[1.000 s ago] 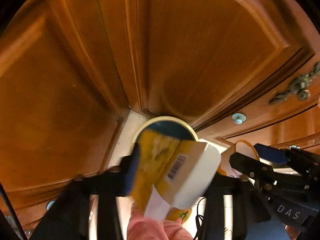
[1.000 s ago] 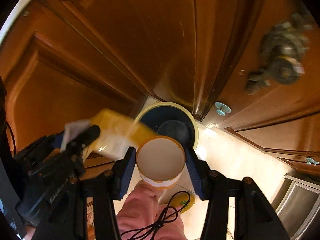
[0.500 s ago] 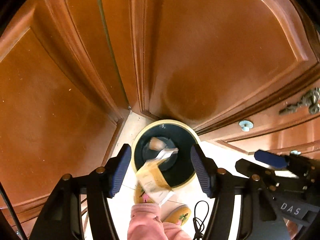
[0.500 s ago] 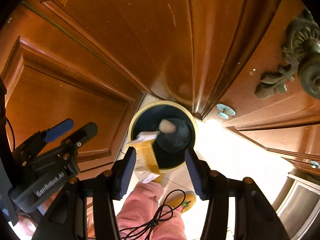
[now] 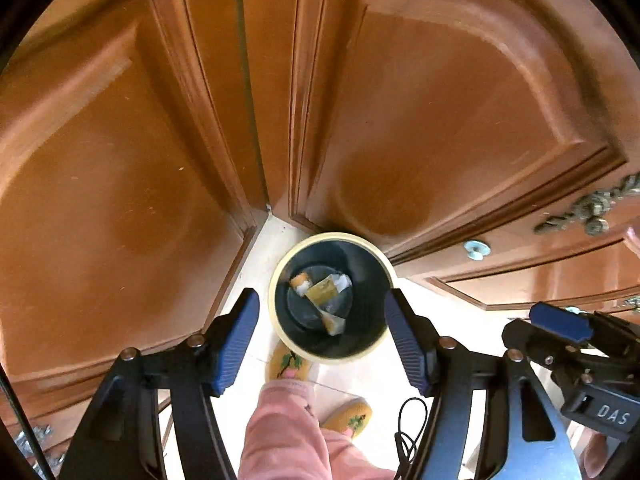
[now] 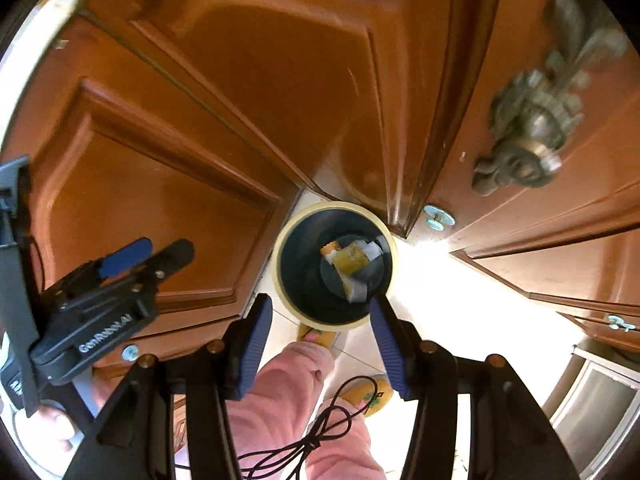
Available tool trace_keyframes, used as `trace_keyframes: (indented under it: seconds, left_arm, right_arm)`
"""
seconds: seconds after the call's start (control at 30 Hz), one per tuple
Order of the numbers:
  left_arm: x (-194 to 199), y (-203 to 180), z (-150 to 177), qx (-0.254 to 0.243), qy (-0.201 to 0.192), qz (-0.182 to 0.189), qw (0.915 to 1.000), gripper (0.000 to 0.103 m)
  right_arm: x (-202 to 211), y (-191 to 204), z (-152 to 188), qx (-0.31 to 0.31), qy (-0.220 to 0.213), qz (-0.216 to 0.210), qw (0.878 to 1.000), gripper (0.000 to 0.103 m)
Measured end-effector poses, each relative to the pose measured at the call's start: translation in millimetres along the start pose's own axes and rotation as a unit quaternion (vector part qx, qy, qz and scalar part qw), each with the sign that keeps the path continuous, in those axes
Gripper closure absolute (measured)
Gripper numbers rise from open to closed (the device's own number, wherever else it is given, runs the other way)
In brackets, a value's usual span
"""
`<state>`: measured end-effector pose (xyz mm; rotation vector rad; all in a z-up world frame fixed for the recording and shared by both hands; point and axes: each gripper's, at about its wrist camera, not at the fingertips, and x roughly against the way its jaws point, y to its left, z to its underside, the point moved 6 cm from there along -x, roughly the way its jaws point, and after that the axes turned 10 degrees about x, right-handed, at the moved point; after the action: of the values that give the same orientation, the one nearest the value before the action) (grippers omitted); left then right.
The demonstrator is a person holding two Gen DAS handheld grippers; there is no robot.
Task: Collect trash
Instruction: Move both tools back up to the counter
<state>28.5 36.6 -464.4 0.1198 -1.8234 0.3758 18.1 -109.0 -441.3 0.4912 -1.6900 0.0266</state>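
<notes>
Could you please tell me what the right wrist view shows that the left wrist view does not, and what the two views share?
Only the right wrist view shows the steel appliance at lower right and a white edge at upper left. Only the left wrist view shows metal hardware at lower left. Both show the trash bin holding the yellow packet and cup, open left tongs, open right tongs, pink trousers and slippers.

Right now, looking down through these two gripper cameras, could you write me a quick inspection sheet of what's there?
Surface: pale tiled floor.
Job's things: yellow wrapper and small cup lie inside the dark bin.
Clutter: nothing seen.
Grippers: left gripper and right gripper both open, empty, above the bin.
Cables: black cord looped over pink trouser leg.
Surroundings: wooden cabinet doors, ornate metal handle, yellow slippers.
</notes>
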Motion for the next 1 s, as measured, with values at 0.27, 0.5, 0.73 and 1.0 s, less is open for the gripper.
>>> trace_keyframes:
  seconds: [0.27, 0.5, 0.73, 1.0]
  left_arm:
    - [88.6, -21.7, -0.7, -0.035, -0.012, 0.027, 0.999, 0.029]
    - [193.6, -53.2, -29.4, -0.078, -0.079, 0.045, 0.9928, 0.017]
    - [276.0, -72.8, -86.4, -0.095, -0.158, 0.046, 0.9818, 0.013]
    - [316.4, -80.4, -164.5, -0.093, -0.216, 0.039, 0.9713, 0.009]
  right_arm:
    - [81.2, 30.3, -3.0, 0.013, -0.038, -0.013, 0.999, 0.052]
    - [176.8, 49.0, -14.5, 0.004, -0.102, -0.021, 0.995, 0.052]
    - [259.9, 54.1, -44.0, -0.011, -0.168, -0.01, 0.986, 0.045]
    - [311.5, 25.2, -93.7, -0.074, -0.214, 0.008, 0.974, 0.041]
